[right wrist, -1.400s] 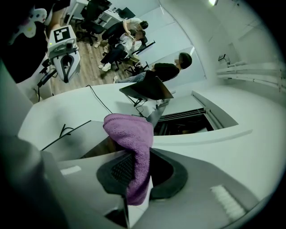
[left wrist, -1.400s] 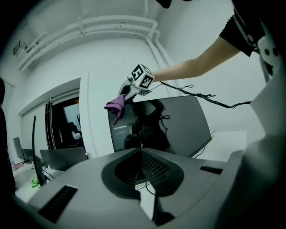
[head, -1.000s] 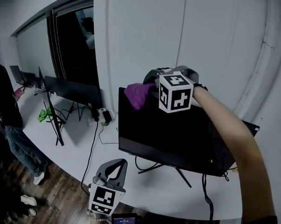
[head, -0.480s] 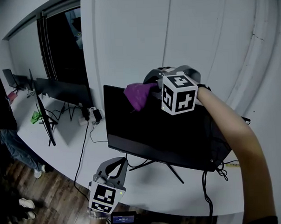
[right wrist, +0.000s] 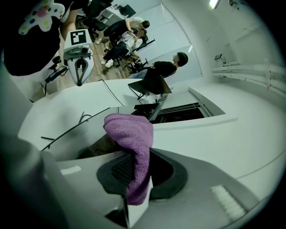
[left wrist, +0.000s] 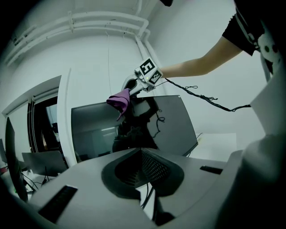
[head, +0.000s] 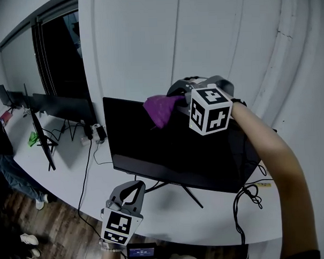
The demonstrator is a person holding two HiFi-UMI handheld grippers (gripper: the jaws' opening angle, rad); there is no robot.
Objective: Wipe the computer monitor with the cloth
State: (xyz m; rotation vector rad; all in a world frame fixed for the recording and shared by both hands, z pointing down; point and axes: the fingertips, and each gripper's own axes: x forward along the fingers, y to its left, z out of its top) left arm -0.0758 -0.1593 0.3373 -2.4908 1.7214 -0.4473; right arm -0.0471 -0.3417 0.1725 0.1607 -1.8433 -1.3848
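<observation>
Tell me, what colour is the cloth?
Purple. The cloth shows best in the right gripper view.

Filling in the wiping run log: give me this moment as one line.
right gripper: shut on purple cloth at monitor top edge | left gripper: shut, empty, low in front of desk

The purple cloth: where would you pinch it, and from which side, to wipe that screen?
Pinch one bunched end, as the right gripper does now, leaving the soft folded bulk of the cloth sticking out past the jaws. Probably come from above and in front: the monitor stands upright and the cloth sits near its top edge.
</observation>
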